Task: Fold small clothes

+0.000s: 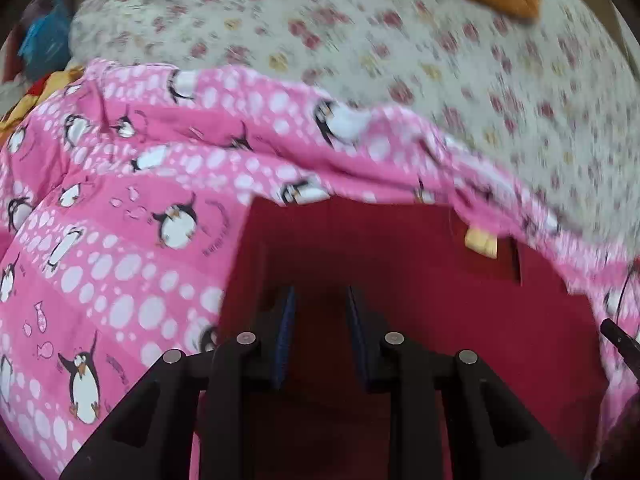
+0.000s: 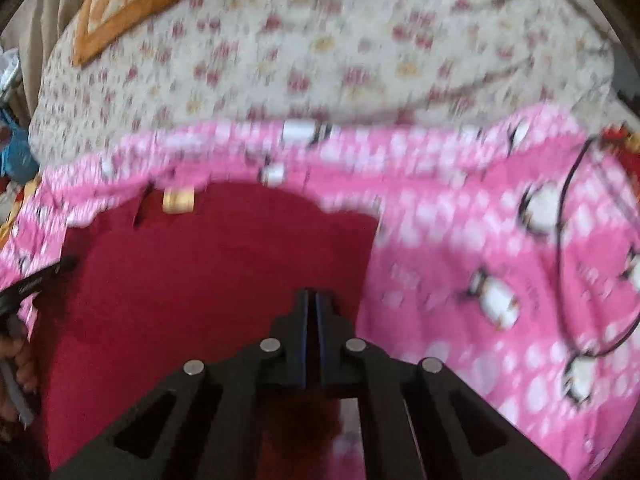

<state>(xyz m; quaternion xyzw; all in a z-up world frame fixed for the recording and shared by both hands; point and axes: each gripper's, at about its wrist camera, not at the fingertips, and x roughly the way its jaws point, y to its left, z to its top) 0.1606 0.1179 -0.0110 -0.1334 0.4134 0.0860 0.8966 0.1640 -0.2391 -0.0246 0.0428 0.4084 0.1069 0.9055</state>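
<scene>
A dark red garment (image 1: pixel 380 264) with a yellow neck label (image 1: pixel 482 242) lies on a pink penguin-print sheet (image 1: pixel 120 240). My left gripper (image 1: pixel 320 300) is open, its fingers just above the red cloth with fabric showing between them. In the right wrist view the same red garment (image 2: pixel 208 272) fills the lower left, its label (image 2: pixel 178 200) at the far edge. My right gripper (image 2: pixel 312 300) is shut at the garment's right edge; whether cloth is pinched between the pads is not visible. Both views are motion-blurred.
A cream floral bedspread (image 1: pixel 400 60) lies beyond the pink sheet (image 2: pixel 500 240). An orange checked cushion (image 2: pixel 132 4) sits at the far side. A black cable (image 2: pixel 564 240) loops over the pink sheet on the right. The other gripper's tip (image 2: pixel 36 280) shows at the left edge.
</scene>
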